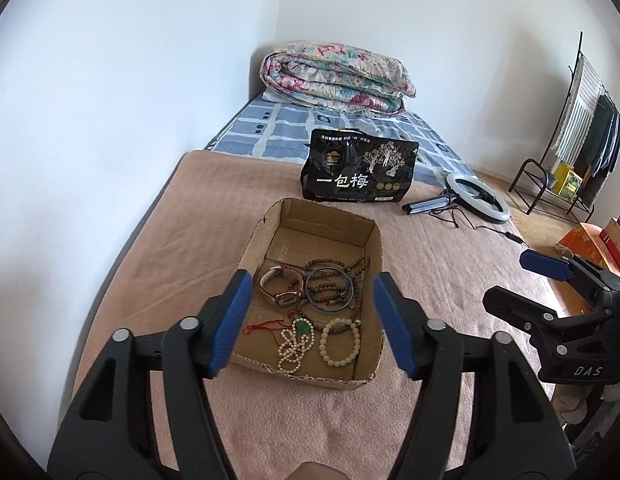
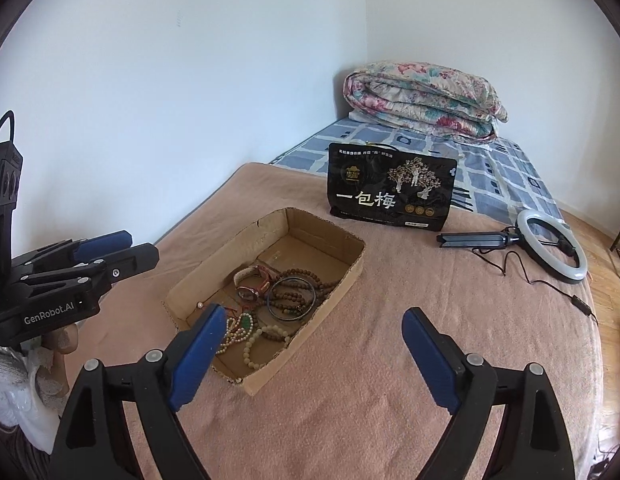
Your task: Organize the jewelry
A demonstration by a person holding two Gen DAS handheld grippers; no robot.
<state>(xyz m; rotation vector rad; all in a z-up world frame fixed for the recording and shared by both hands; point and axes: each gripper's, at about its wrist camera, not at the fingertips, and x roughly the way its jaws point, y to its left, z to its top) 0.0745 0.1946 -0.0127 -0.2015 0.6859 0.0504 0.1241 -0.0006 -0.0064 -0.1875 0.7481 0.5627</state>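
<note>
**Cardboard tray held all the jewelry, both hand-held grippers empty**

Cardboard formed the one shallow tray (image 1: 270, 236) that lay on the tan blanket (image 1: 449, 280) covering the near part of the bed. Inside it, gathered toward the near end, were one wristwatch (image 1: 280, 286), one dark bangle (image 1: 329, 288), one long strand of brown wooden beads (image 1: 349, 266), one pale bead bracelet (image 1: 339, 342), one white pearl strand (image 1: 294, 350) and one green pendant (image 1: 303, 326) on a red cord. A single loose pearl (image 2: 199, 304) sat apart by the tray's left wall.

Two hand-held grippers were in view. The left hand-held gripper (image 1: 311, 322) hung above the tray's near end, jaws well apart, nothing between its blue pads. The right hand-held gripper (image 2: 310, 354) stood wider still, over the tray's near corner and the blanket, also empty and touching nothing.

Behind the tray stood one black snack bag (image 1: 359, 172), with one ring light (image 1: 477, 198) lying to its right and one folded floral quilt (image 1: 337, 76) at the far end.
</note>
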